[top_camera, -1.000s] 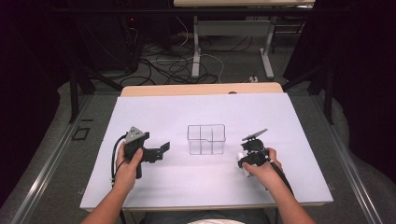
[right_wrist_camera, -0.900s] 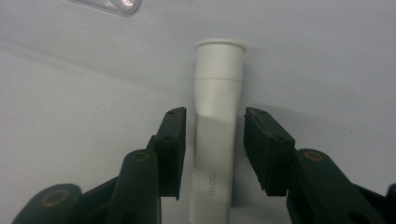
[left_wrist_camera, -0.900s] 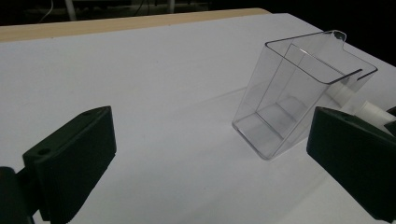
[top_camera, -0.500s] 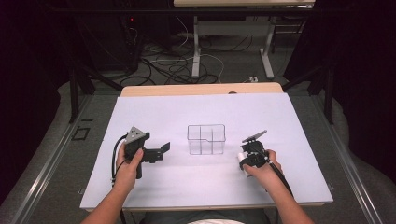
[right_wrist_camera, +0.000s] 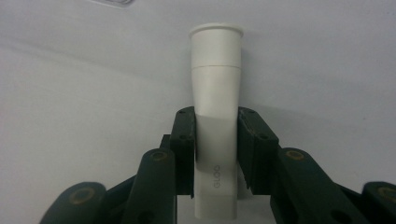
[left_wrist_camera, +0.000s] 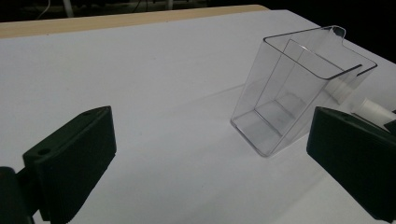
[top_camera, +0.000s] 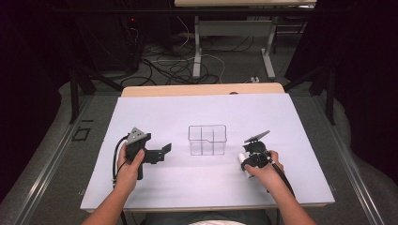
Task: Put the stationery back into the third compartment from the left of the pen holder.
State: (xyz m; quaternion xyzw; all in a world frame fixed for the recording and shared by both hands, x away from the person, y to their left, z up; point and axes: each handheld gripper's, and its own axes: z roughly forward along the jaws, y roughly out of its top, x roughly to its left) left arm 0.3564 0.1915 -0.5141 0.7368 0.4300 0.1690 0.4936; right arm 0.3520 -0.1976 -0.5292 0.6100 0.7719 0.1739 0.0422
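**Tube gripped, box waiting**

At four o'clock from the box [top_camera: 207, 139], the right gripper [right_wrist_camera: 215, 140] has just been closing and now clamps the white tube [right_wrist_camera: 215, 93], lying on the table [top_camera: 291, 187]. If lifted fast, the smooth tube could slip. The left gripper [left_wrist_camera: 205, 154] hangs wide, nine o'clock of the box; nothing blocks the way.

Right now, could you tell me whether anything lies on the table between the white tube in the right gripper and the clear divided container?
Nothing visible does. The right gripper is shut on the white tube, and bare white tabletop separates it from the clear divided container.
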